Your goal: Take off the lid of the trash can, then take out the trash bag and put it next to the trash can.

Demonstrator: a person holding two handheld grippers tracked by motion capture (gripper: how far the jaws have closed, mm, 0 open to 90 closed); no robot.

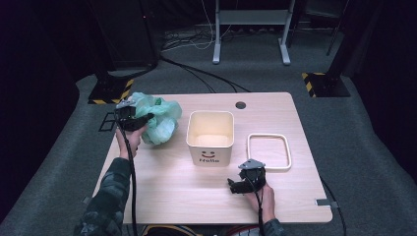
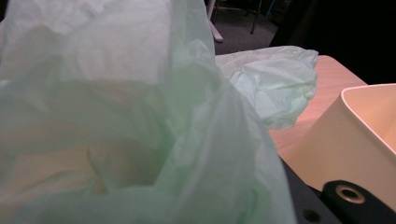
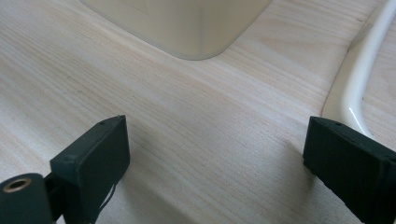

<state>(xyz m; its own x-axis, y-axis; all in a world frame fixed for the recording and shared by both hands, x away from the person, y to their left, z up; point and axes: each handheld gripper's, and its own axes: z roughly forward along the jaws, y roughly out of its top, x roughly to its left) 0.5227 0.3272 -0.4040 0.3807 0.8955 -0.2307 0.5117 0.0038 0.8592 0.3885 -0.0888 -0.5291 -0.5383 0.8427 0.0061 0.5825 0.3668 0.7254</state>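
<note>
High view shows we have the green bag [image 1: 156,118] gripped in our left gripper [image 1: 134,119], just left of the empty bin [image 1: 210,136], while our right gripper [image 1: 244,183] rests agape near the lid [image 1: 268,151], so lining the bin remains.

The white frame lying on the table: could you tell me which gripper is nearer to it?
Right. The right gripper hovers open just in front of the white frame, near its front left corner. The left gripper is across the table, beyond the bin, at the green bag.

Dim room; grey carpet [image 1: 373,147]; white stand [image 1: 251,19] behind.
</note>
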